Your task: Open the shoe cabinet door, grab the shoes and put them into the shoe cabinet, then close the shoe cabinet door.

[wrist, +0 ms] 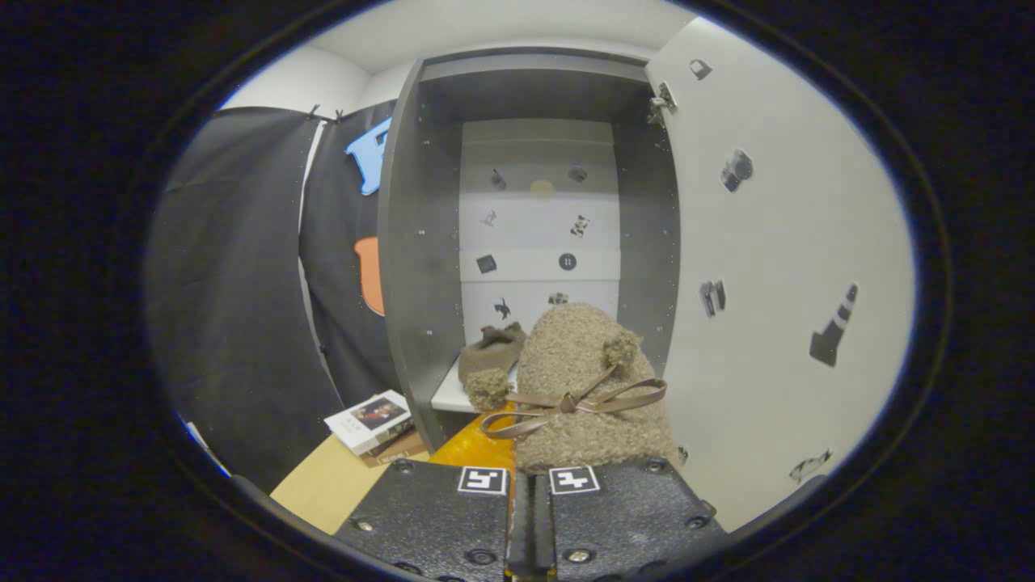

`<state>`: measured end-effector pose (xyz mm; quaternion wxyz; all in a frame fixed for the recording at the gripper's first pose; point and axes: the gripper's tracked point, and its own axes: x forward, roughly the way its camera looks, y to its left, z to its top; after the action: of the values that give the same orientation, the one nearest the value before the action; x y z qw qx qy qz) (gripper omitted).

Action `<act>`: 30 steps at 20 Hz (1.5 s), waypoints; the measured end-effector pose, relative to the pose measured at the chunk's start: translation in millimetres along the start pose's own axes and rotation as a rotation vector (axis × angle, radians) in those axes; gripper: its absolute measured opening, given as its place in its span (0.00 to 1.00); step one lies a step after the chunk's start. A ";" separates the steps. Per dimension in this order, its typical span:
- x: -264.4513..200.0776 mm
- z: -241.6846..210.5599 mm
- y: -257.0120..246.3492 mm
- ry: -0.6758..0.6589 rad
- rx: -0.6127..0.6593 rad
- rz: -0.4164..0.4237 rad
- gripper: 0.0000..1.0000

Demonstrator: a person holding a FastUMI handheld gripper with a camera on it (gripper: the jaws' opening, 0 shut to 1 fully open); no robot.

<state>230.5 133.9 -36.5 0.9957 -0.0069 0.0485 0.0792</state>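
Observation:
A fuzzy tan shoe (578, 380) with a brown ribbon bow and pompoms stands up just ahead of my gripper (530, 489), whose fingers are shut on its near edge. The grey shoe cabinet (412, 267) is straight beyond it, its white sticker-covered door (776, 267) swung open on the right. The matching second shoe (491, 356) lies on the cabinet's white lower shelf (449, 396), left of the held shoe. The held shoe hides the right part of that shelf.
A small stack of books (370, 420) lies on the light wooden table (323, 485) left of the cabinet's side wall. An orange-yellow surface (477, 446) shows below the shelf, right in front of my fingers. Black cloth hangs at the left.

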 end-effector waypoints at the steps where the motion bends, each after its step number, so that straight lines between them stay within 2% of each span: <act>1: 13.1 10.4 -0.1 -0.011 -0.005 0.004 0.06; 6: 86.6 41.6 -4.7 -0.034 -0.020 0.013 0.06; 10: 153.4 47.0 -13.1 0.002 -0.029 0.022 0.07; 17: 250.9 17.9 -17.7 0.112 -0.018 0.029 0.06; 21: 286.1 -16.4 -32.0 0.233 0.006 -0.016 0.06; 24: 301.6 -40.5 -34.3 0.328 0.056 -0.014 0.07; 26: 306.6 -45.5 -45.0 0.368 0.055 -0.058 0.12; 30: 311.8 -55.8 -45.3 0.437 0.063 -0.091 0.23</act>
<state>538.8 136.9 -122.2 0.9638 0.0050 0.2651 0.0291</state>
